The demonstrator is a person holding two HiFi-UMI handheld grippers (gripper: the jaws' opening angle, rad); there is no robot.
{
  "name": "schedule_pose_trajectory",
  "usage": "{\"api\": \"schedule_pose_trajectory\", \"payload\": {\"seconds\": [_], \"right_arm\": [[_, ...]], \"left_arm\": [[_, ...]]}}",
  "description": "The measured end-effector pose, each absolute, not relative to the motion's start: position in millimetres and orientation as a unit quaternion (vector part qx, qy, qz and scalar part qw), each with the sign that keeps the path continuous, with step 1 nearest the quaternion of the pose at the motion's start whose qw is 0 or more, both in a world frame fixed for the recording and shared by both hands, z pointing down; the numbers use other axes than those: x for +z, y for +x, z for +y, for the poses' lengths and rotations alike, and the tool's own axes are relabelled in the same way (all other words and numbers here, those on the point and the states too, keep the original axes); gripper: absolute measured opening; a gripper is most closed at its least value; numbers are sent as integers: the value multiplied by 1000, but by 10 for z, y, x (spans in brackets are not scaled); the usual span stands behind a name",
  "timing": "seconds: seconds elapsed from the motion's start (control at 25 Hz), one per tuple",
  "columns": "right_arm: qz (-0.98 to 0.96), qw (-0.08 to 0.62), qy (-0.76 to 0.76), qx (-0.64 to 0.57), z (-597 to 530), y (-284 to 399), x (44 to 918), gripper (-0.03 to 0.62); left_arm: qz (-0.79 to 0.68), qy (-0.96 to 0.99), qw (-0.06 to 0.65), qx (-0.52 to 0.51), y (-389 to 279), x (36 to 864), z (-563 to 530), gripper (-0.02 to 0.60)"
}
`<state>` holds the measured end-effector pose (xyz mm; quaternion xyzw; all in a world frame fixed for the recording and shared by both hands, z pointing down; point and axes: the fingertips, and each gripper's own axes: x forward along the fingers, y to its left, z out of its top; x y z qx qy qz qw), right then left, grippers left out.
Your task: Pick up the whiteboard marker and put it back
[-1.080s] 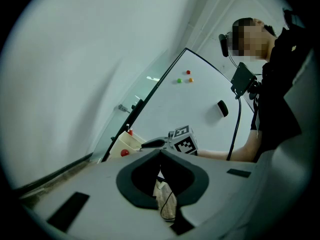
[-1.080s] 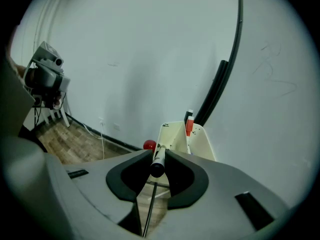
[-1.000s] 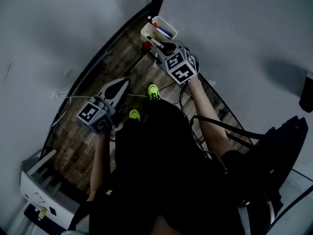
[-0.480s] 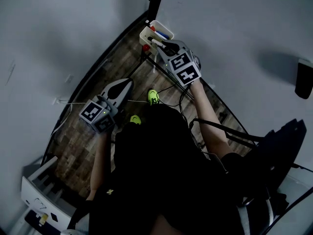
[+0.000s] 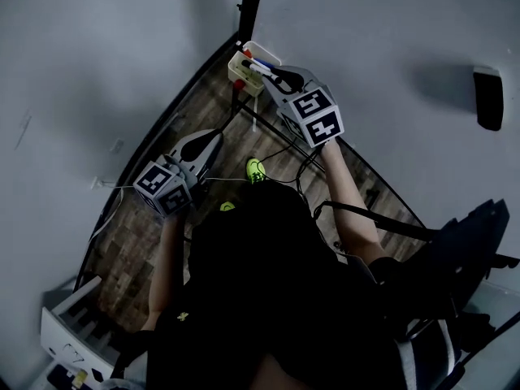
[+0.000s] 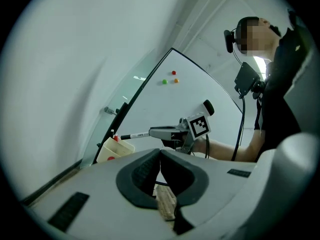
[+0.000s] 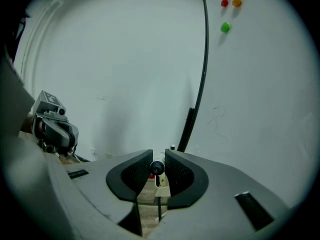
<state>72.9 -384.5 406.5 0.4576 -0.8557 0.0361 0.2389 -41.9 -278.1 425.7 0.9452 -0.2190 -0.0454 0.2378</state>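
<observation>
Head view: wooden floor point(image 5: 136, 238) between wall point(image 5: 73, 63) and whiteboard point(image 5: 390, 63).

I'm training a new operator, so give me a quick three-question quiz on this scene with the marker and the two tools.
1. True or false: the right tool grips the whiteboard marker.
2. How many coloured magnets sit on the whiteboard?
3. The left tool has its jaws: A) wide apart, B) together with nothing between them, C) closed on a second marker.

Key: 1 true; 2 three (red, orange, green); 3 B.
</observation>
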Motion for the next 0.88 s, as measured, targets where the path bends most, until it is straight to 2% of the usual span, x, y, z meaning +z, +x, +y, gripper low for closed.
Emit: {"api": "schedule_pose_trajectory", "payload": {"seconds": [0.88], "right_arm": [[-845,206,493,25,-3336,598,3778,83]], "left_arm": [[-217,942,253,-24,-574,4445,-2665,15]]}}
